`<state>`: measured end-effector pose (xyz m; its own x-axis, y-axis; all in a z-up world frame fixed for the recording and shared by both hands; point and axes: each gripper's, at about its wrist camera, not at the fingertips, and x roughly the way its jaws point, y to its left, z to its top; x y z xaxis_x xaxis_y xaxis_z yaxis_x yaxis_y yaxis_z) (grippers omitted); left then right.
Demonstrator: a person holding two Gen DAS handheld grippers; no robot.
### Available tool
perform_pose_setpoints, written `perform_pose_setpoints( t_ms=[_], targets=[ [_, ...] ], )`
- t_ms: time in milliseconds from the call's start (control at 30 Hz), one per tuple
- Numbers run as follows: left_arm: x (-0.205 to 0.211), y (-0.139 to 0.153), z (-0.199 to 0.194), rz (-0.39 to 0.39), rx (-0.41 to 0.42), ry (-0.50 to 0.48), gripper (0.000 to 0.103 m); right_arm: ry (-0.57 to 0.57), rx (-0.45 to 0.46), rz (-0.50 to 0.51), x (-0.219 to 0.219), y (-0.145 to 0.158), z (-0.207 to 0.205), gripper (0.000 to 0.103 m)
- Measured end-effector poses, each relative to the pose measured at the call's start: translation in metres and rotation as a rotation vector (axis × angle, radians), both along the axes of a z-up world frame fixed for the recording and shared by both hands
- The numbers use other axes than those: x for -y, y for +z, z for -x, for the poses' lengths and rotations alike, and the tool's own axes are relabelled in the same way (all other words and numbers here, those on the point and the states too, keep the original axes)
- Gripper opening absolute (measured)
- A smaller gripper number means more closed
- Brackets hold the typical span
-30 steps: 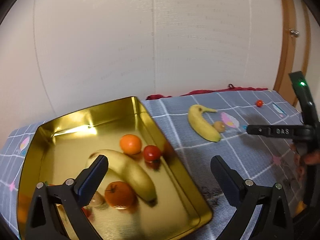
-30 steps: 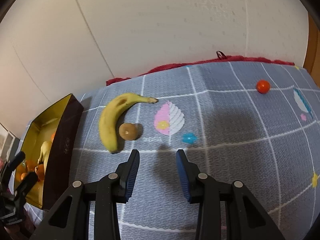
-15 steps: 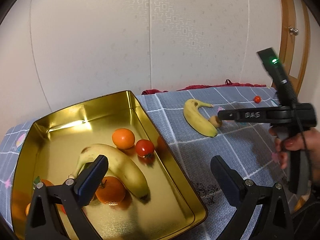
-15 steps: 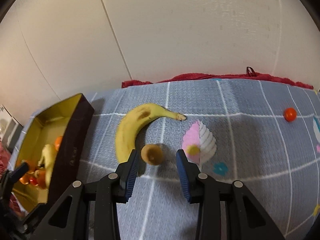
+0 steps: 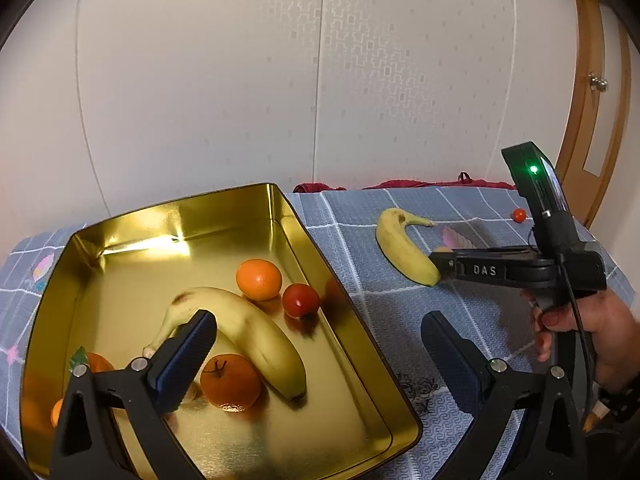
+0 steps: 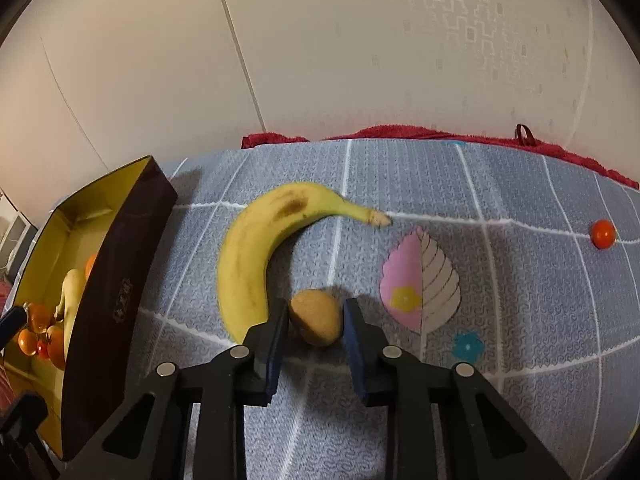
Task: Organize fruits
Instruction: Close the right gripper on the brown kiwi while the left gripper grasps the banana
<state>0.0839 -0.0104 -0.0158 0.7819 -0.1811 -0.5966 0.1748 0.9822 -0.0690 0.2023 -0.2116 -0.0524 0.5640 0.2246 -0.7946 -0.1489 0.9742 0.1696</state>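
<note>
In the left wrist view, the left gripper (image 5: 316, 344) hangs with jaws wide apart over the gold tin (image 5: 348, 300), which holds a banana (image 5: 248, 332), oranges and a tomato (image 5: 301, 300). In the right wrist view, the right gripper (image 6: 315, 320) has its fingers on either side of a small brown kiwi (image 6: 316, 321) on the grey mat (image 6: 500, 280); contact is unclear. A second banana (image 6: 256, 256) lies just left of the kiwi, with the tin at far left.
</note>
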Motion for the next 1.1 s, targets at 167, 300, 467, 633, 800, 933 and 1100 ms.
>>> perform_pose_setpoints(
  t_ms=[167, 300, 467, 633, 800, 933, 1100],
  targets=[
    [0.003, 0.003, 0.004, -0.008, 0.025, 0.000, 0.103, -0.016, 0.008, 0.023, 0.008, 0.000, 0.007, 0.027],
    [0.011, 0.006, 0.003, -0.013, 0.017, -0.021, 0.103, -0.085, -0.012, 0.003, 0.029, 0.001, 0.010, 0.027],
    [0.028, 0.012, -0.007, 0.016, -0.014, -0.038, 0.103, -0.139, -0.019, 0.016, 0.047, 0.000, 0.013, 0.027],
    [0.054, 0.018, -0.031, 0.017, -0.065, -0.044, 0.103, -0.155, -0.016, 0.052, 0.052, 0.001, 0.016, 0.027],
    [0.082, 0.013, -0.073, -0.029, -0.144, -0.030, 0.103, -0.157, -0.010, 0.065, 0.055, 0.000, 0.019, 0.027],
    [0.097, 0.004, -0.104, -0.089, -0.207, -0.002, 0.100, -0.165, -0.014, 0.047, 0.060, -0.001, 0.019, 0.027],
    [0.110, -0.010, -0.132, -0.099, -0.279, 0.016, 0.096, -0.173, -0.018, 0.023, 0.067, -0.002, 0.019, 0.028]
  ],
)
